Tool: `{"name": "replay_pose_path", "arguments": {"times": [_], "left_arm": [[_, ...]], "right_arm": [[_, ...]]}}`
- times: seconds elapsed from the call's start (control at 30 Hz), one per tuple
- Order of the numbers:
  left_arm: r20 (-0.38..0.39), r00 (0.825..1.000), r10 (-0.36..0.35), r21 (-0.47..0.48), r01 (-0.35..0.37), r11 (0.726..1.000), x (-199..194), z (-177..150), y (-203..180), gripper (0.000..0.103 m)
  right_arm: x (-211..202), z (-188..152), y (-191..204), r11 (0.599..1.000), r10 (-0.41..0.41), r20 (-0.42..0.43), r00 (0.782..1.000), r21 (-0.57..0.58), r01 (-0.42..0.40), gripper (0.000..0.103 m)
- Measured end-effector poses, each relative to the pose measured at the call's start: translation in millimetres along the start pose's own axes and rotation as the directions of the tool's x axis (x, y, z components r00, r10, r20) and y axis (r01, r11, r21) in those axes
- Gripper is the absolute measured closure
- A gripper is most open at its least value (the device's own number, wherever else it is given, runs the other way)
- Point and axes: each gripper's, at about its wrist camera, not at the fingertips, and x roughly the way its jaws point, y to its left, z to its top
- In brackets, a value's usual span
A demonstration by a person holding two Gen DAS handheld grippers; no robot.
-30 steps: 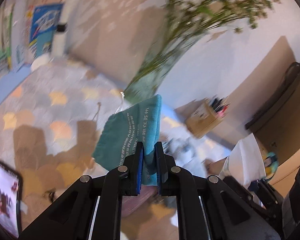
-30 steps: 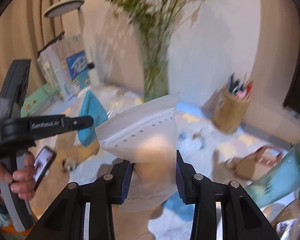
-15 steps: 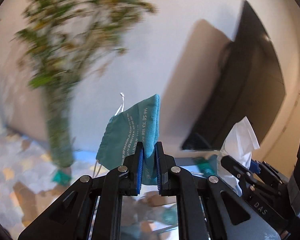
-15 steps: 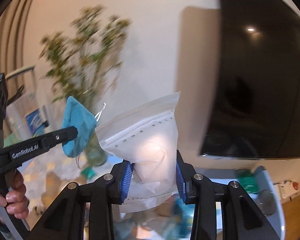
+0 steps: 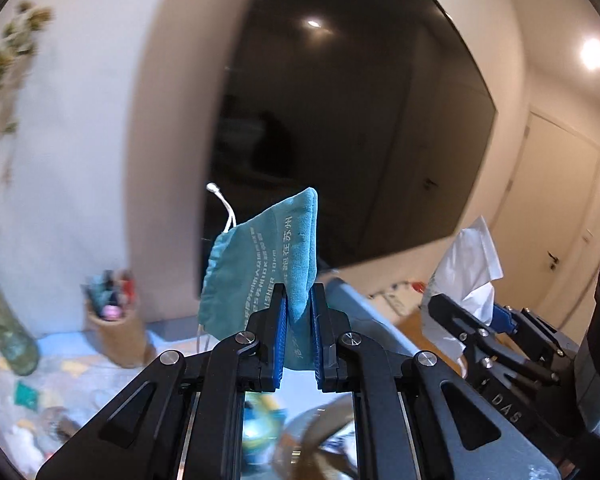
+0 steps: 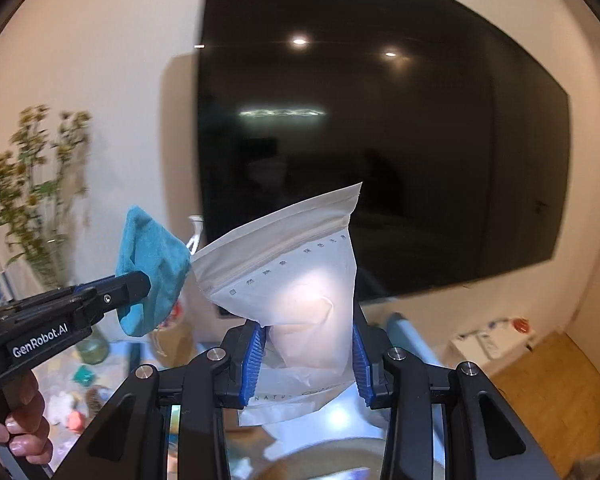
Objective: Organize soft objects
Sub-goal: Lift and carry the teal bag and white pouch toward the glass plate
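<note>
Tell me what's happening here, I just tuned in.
A person is holding a gripper in each hand, both lifted above the cluttered table. The left gripper is shut on a teal drawstring pouch. The right gripper is shut on a white zip bag. Both face the dark TV; neither item is set down yet.
</note>
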Motion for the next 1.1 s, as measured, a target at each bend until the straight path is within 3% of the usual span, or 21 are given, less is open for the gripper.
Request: {"name": "replay_pose_path", "arguments": {"times": [0.23,0.43,0.53,0.6,0.8,0.93,1.1], "left_arm": [[-0.134,0.987,-0.085,0.053,0.093,0.994,39,-30,-51,0.095],[-0.253,0.957,-0.14,0.106,0.172,0.979,54,-66,-83,0.095],[-0.319,0.937,-0.139,0.107,0.181,0.978,60,-87,-86,0.095],[-0.383,0.914,-0.134,0.095,0.183,0.979,68,-103,-84,0.095],[-0.478,0.871,-0.117,0.097,0.185,0.978,74,-135,-89,0.095],[-0.514,0.852,-0.106,0.089,0.175,0.98,79,-150,-87,0.095],[-0.531,0.842,-0.097,0.072,0.159,0.985,80,-153,-81,0.094]], "right_arm": [[-11,-34,-54,0.993,-0.094,-0.079,0.992,0.066,0.099,0.065],[-13,-69,-81,0.983,-0.12,-0.171,0.978,0.118,0.141,0.065],[-10,-84,-85,0.98,-0.123,-0.213,0.969,0.127,0.153,0.065],[-8,-97,-85,0.979,-0.116,-0.245,0.963,0.137,0.153,0.065],[3,-128,-82,0.98,-0.072,-0.332,0.94,0.15,0.128,0.065],[9,-143,-79,0.982,-0.051,-0.372,0.927,0.151,0.115,0.065],[13,-152,-80,0.977,-0.026,-0.396,0.918,0.186,0.108,0.065]]}}
